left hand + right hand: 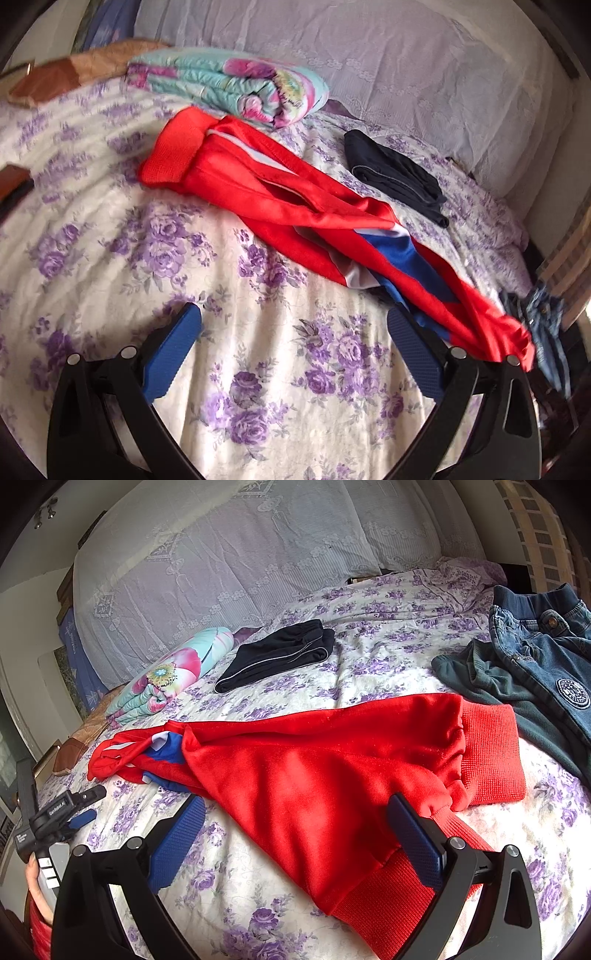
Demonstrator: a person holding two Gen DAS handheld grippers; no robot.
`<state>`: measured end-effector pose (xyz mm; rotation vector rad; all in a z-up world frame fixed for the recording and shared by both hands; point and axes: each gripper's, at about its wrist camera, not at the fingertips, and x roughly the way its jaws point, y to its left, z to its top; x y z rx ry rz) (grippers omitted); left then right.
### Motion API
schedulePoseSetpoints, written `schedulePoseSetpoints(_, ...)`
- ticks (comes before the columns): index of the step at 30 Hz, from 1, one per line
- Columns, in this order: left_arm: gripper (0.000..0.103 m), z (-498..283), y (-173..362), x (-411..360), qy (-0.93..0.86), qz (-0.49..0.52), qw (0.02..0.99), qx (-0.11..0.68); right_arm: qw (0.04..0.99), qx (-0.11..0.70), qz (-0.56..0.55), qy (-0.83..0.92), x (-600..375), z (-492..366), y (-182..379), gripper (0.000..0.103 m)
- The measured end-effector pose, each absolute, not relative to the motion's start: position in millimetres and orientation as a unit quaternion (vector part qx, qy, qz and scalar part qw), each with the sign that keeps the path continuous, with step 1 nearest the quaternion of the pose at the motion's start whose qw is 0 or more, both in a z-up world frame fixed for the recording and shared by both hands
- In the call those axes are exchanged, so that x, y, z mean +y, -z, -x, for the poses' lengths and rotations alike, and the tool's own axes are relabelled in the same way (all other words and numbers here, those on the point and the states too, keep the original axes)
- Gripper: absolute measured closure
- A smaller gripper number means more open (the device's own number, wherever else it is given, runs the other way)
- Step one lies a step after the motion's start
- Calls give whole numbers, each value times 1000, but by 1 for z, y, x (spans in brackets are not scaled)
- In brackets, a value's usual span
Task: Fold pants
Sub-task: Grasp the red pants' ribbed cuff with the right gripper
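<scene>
On the bed red pants lie rumpled, unfolded; left tongs and right tongs gape wide, empty; next, probably grasp cuffs and straighten legs

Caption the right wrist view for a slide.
Open right gripper poised over unfolded red pants on a floral bedspread.

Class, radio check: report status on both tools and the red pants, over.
Left tool open, over bare sheet. Right tool open, straddling the red pants near the cuffs. Pants unfolded, twisted. Denim pile close by the cuff end.
</scene>
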<state>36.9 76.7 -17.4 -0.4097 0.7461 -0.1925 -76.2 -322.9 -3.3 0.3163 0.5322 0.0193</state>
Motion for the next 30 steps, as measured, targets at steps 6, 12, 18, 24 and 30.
schedulePoseSetpoints(6,5,-94,16,86,123,239,880,392,952,263,-159,-10,-321,76,5,4)
schedulePoseSetpoints(12,5,-149,19,71,105,228,886,389,949,260,-176,-19,-319,80,4,4)
schedulePoseSetpoints(18,24,-153,20,78,85,246,891,372,944,248,-216,-37,-324,89,4,4)
schedulePoseSetpoints(24,53,-144,29,114,75,312,872,370,903,282,-309,-99,-325,126,18,4)
schedulePoseSetpoints(30,48,-142,28,106,59,282,882,372,877,357,-291,-136,-302,125,23,4)
